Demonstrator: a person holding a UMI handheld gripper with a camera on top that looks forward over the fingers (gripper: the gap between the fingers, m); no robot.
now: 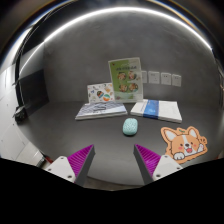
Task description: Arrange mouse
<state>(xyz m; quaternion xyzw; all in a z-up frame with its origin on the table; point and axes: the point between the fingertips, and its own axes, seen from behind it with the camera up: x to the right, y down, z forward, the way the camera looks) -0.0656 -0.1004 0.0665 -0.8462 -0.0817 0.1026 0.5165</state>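
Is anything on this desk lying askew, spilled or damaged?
Nothing stands out. The mouse sits alone on the desk, beyond the open gripper and off the corgi mouse pad. No spill or damage shows.

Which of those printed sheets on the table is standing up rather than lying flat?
The green-and-white leaflet at the back, propped upright against the wall. The booklet and the blue-and-white paper lie flat beyond the mouse.

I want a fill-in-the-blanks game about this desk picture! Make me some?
1. The small mouse on the desk is light ____ in colour.
2. The mouse pad beside it is shaped like a ____.
3. The gripper has its pink fingers ____, with nothing between them.
4. The mouse lies ____ the fingers, not touching them.

Missing words: green; dog; open; beyond
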